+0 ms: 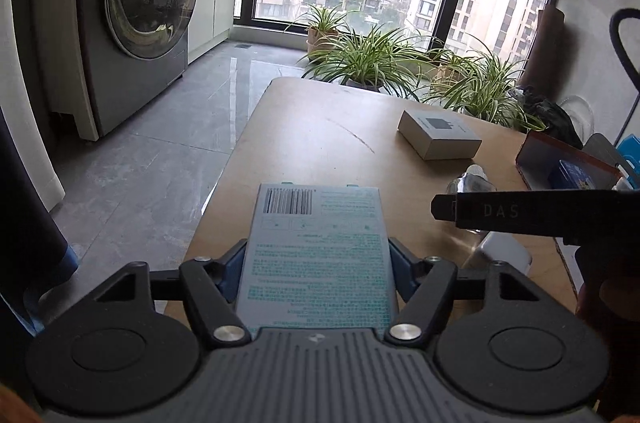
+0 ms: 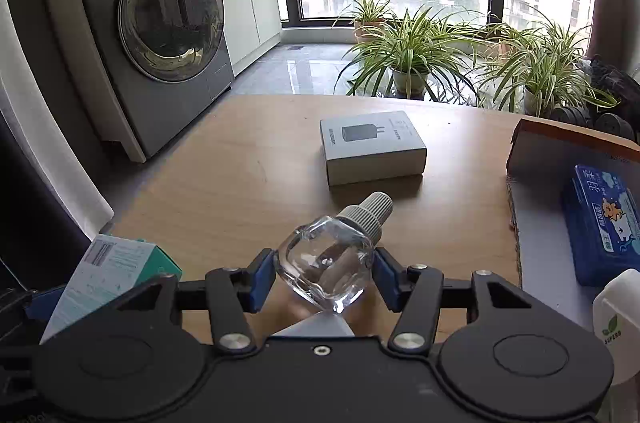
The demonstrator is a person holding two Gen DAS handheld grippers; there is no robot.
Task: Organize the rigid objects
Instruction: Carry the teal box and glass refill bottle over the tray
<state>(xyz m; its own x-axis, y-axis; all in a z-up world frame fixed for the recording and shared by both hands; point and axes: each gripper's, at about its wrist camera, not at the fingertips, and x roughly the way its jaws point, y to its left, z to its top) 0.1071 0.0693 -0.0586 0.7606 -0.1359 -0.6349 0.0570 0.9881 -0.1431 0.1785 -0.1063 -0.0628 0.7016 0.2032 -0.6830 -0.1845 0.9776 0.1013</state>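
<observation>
Teal carton (image 1: 316, 255) between left tool (image 1: 318, 263) pads; glass bottle (image 2: 326, 269) between right tool (image 2: 325, 275) pads.

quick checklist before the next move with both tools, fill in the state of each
1. Left tool grips the teal box: ok, the blue pads sit against both long sides.
2. Right tool grips the clear bottle: cannot tell, the pads flank it but contact is unclear.
3. Bottle cap on: ok, the ribbed cap is in place.
4. Room in the cardboard tray: ok, bare floor shows beside the blue pack.
5. Grey box clear of both tools: ok, it lies apart on the table.
</observation>
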